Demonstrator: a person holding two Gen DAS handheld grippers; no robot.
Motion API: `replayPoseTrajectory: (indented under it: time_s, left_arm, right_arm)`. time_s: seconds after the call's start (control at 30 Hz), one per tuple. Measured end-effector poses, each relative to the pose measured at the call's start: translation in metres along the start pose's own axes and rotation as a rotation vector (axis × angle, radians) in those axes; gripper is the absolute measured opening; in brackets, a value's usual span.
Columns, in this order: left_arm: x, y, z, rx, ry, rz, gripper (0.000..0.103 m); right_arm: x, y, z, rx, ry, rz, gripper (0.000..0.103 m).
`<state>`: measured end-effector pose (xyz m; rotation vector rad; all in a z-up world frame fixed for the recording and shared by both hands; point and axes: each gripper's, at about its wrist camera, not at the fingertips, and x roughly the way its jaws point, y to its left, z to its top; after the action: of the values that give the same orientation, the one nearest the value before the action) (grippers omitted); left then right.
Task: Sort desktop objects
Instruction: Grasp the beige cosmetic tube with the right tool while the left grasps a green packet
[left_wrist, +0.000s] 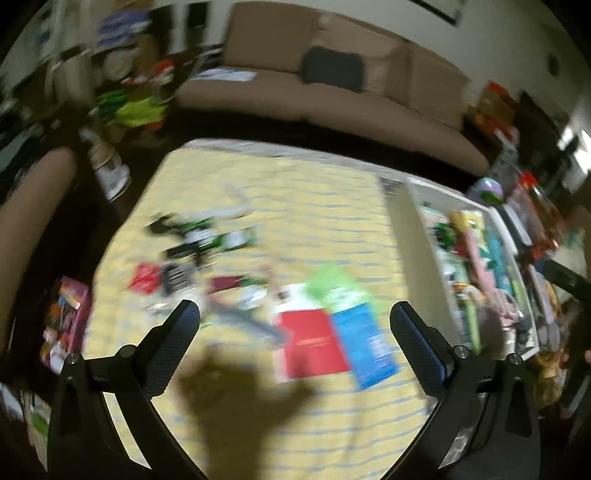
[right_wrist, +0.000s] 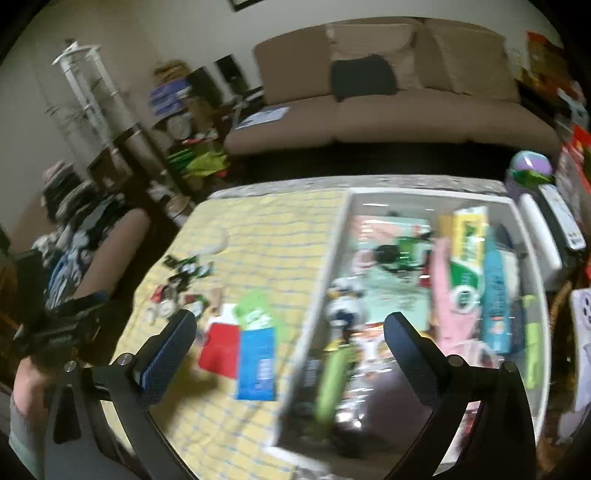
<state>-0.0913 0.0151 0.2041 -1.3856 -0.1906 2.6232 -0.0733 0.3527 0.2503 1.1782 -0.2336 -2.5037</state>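
- Two hand-held grippers are seen above a table covered with a yellow checked cloth (left_wrist: 295, 192); both views are smeared by motion blur.
- The left gripper (left_wrist: 294, 321) is held with its jaws spread wide, and nothing is gripped between them.
- The right gripper (right_wrist: 289, 330) is likewise spread wide and empty; it is seen over the left wall of a white tray (right_wrist: 321, 266).
- The tray is placed on the right part of the table, beside the cloth, and is crowded with sorted things: a yellow and green box (right_wrist: 469, 236), a tall blue pack (right_wrist: 496, 306), a pink item (right_wrist: 448, 295), a lime-green item (right_wrist: 332, 380) and a small figure in white and blue (right_wrist: 345, 299).
- Flat packets are laid together on the cloth near the tray's left side: a red packet (left_wrist: 312, 343), a blue packet (left_wrist: 364, 343) touching its right edge, and a light green packet (left_wrist: 336, 291) just beyond them.
- A loose cluster of small objects (left_wrist: 195, 251), in black, green and red, is scattered on the left part of the cloth; they are too blurred to be told apart.
- A grey elongated item (left_wrist: 243, 321) is seen between that cluster and the red packet.
- A tan sofa (left_wrist: 332, 85) with a dark cushion (left_wrist: 332, 68) is set beyond the table's far edge.
- A hand (right_wrist: 27, 384) is glimpsed at the left edge of the right wrist view.
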Motion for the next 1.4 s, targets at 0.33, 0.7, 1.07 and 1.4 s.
replayPoseTrajectory:
  time_s: [0.33,0.7,1.07,1.4]
  left_arm:
    - [0.003,0.126,-0.017,-0.116,-0.034,0.015,0.103]
    - [0.091,0.164,-0.041,-0.097,0.037,-0.04,0.103]
    - [0.124,0.165,-0.025,-0.126,0.044,-0.09,0.103]
    - [0.136,0.152,-0.005,-0.093,0.05,-0.1,0.103]
  right_arm:
    - [0.08,0.087,-0.001,-0.031,0.04,0.067,0.103]
    - [0.201,0.118,-0.021,0.002,0.162,0.1,0.098]
    - [0.268,0.115,-0.022,0.061,0.209,0.095,0.07]
    - [0.311,0.12,-0.026,-0.005,0.275,0.033,0.048]
